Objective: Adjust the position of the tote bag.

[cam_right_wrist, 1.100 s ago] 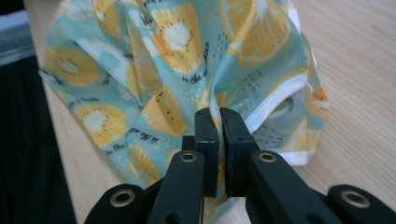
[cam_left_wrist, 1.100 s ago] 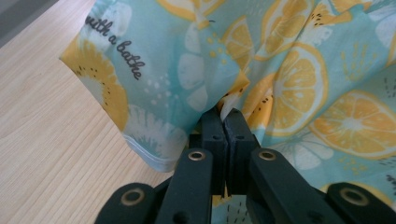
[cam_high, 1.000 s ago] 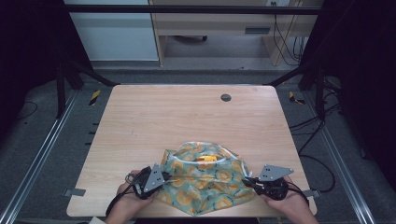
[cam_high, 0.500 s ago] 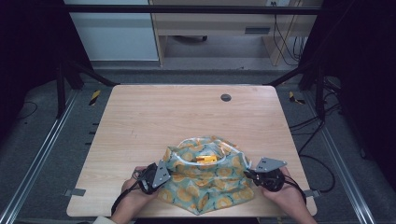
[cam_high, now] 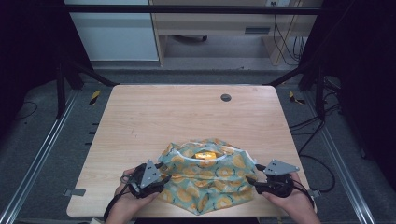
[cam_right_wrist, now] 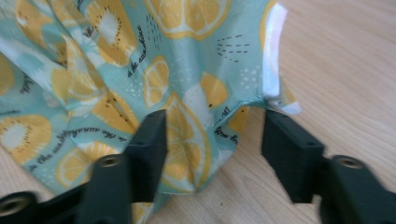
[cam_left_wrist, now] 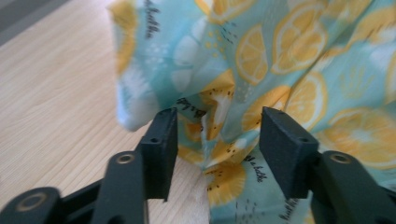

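High view: the lemon-print cloth bag [cam_high: 205,179] sits on the desk [cam_high: 154,116] at its 6 o'clock edge, mouth gaping upward with something orange inside. The left hand-held gripper [cam_high: 161,179] lies at the bag's 9 o'clock and the right hand-held gripper [cam_high: 252,182] at its 3 o'clock, forearms low and level. Compared with a second ago, the bag stands bunched narrower. Left gripper view: jaws have just been opening; a fold of fabric [cam_left_wrist: 219,135] lies between them, unpinched. Right gripper view: likewise just opened, slack cloth [cam_right_wrist: 196,140] between the jaws. Judgement: both sides released, the bag now rests alone.
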